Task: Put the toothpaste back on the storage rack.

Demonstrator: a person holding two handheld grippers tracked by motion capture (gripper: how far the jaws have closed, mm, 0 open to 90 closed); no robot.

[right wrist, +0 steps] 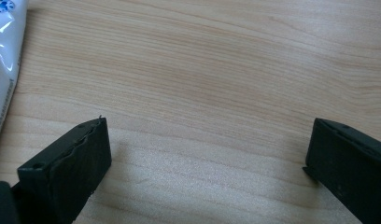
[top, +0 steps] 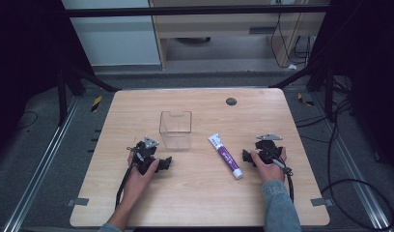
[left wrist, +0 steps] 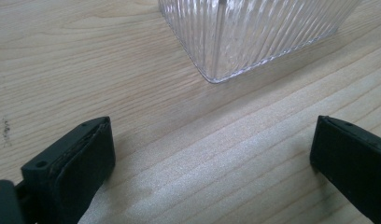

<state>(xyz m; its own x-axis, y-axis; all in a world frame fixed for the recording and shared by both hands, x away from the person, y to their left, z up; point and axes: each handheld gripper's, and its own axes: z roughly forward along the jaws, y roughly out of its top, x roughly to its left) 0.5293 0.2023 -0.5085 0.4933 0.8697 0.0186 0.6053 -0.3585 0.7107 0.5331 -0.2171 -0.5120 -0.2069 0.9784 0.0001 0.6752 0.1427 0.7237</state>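
Note:
A clear ribbed plastic box [top: 176,128] stands upright near the middle of the wooden table [top: 200,203]. A white and purple tube [top: 225,156] lies flat to its right, cap toward the front. My left gripper [top: 147,153] rests low on the table just left of and in front of the box, jaws wide apart with bare wood between them; the box's corner [left wrist: 216,51] looms just ahead. My right gripper [top: 263,147] sits right of the tube, open and empty, with the tube's crimped end [right wrist: 4,70] at the left edge of its view.
A small dark round disc [top: 231,101] sits near the table's far edge. Grey tape tabs [top: 77,201] mark the front corners. Cables [top: 359,193] lie on the floor to the right, and metal rails run along both sides.

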